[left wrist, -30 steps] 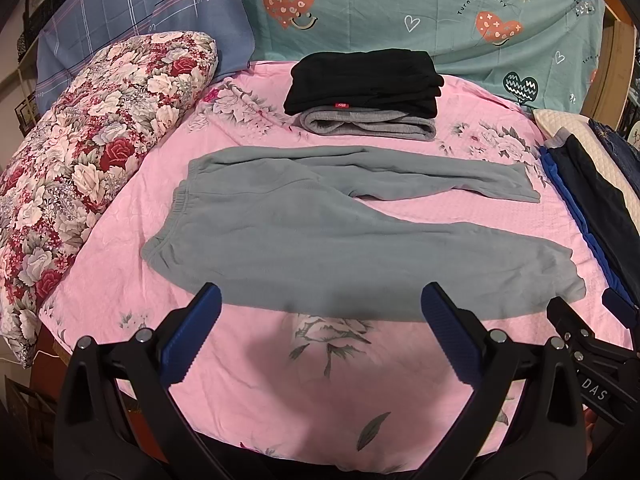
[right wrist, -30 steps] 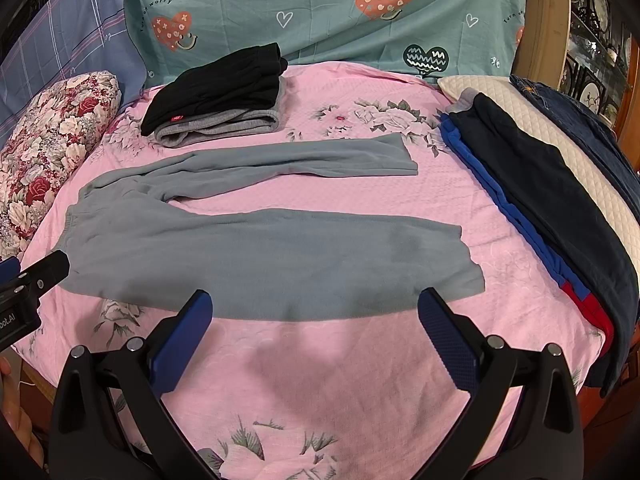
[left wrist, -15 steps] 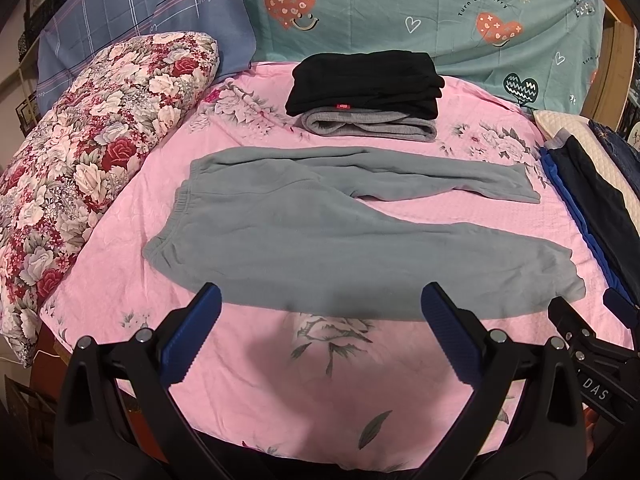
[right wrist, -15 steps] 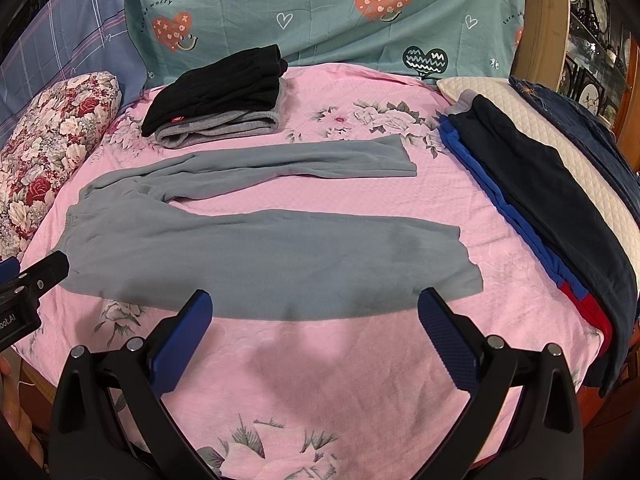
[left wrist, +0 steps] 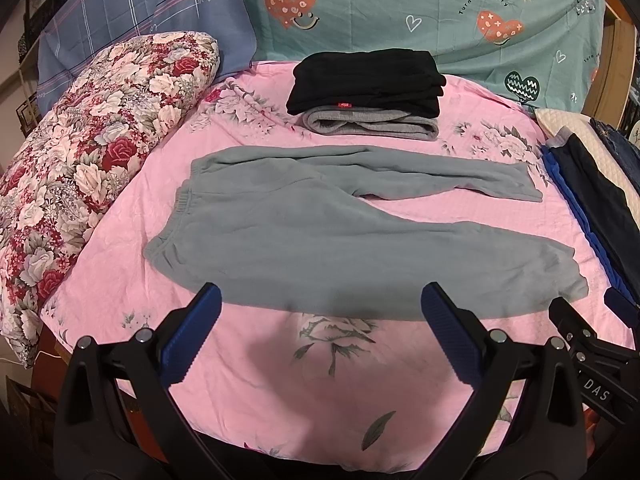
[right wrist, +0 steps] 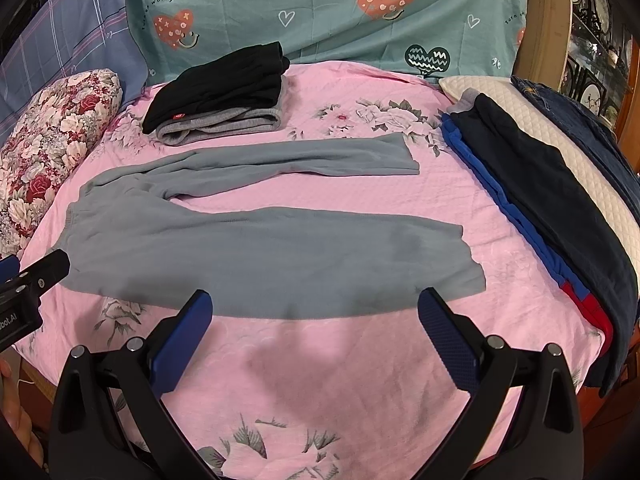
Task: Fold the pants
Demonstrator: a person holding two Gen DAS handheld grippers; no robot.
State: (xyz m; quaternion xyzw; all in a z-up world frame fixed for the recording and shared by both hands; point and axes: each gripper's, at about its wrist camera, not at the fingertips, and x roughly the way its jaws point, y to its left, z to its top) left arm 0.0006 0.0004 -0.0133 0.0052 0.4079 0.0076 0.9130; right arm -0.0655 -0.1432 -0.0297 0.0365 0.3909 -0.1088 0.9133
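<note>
Nothing had moved: both left tongs (left wrist: 320, 314) and right tongs (right wrist: 316, 310) hung spread above the grey fleece pants (left wrist: 340, 248), flat on the pink bedsheet (left wrist: 300, 380). Splayed legs risked a crooked fold.

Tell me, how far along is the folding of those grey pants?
Barely begun. Done: two folded garments, black on grey, sit stacked at the far side of the bed. In hand: nothing; the left hand-held gripper and right hand-held gripper are both open, above the pink sheet. Left: the grey pants lie flat, legs spread apart, no fold made. More clothes lie at the right.
</note>
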